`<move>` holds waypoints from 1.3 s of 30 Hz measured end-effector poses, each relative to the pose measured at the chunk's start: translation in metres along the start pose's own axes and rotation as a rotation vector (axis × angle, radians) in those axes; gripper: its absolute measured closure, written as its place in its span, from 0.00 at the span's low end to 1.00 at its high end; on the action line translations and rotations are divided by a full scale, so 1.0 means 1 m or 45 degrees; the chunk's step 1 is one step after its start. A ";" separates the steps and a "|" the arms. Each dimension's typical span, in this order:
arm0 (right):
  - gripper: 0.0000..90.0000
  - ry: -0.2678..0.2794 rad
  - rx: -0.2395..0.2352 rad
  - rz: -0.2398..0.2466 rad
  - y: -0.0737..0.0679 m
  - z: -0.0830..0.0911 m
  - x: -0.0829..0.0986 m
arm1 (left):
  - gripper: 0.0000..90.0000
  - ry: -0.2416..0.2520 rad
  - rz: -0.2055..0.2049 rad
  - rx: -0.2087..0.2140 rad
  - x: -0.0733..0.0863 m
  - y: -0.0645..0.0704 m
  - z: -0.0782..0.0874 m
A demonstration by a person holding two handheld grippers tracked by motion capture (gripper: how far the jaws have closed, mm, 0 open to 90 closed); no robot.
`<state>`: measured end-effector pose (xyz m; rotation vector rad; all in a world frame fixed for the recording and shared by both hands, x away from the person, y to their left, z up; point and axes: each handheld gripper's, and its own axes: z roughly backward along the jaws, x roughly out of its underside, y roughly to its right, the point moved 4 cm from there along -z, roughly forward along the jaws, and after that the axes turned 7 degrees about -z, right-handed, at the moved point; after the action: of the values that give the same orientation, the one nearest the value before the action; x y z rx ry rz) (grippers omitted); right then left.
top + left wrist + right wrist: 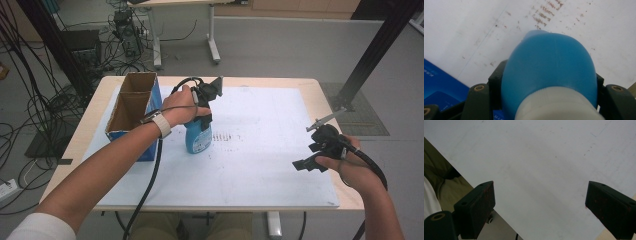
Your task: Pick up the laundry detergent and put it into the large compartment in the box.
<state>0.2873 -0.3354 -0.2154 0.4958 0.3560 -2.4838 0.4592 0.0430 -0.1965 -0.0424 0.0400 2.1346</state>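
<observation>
blue plastic bottle with white cap (198,136): upright on bench by the blue cardboard box (134,112) | left hand-held gripper (202,107) pinching its neck | smooth rigid plastic, likely slippery; shoulder grip best | right hand-held gripper (320,147) spread, idle

Even, soft overhead light, no glare on white mat (260,150); faint shadows only. High view slightly soft, low resolution, mild bowing at edges. Left gripper view: blue bottle (549,72) close and blurred, mat stains sharper. Right gripper view dimmer, greyish; black jaws dark, soft shadow band across mat
</observation>
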 end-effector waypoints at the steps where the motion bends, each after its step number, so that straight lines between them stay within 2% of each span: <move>1: 0.10 0.000 0.000 0.000 0.000 0.000 0.000 | 0.43 0.000 0.000 0.000 0.000 0.000 0.000; 39: 0.10 0.001 -0.004 -0.001 0.000 -0.001 0.001 | 0.43 0.009 -0.007 -0.004 0.002 0.001 0.000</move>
<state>0.2872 -0.3354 -0.2165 0.4952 0.3601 -2.4833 0.4579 0.0439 -0.1966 -0.0523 0.0407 2.1288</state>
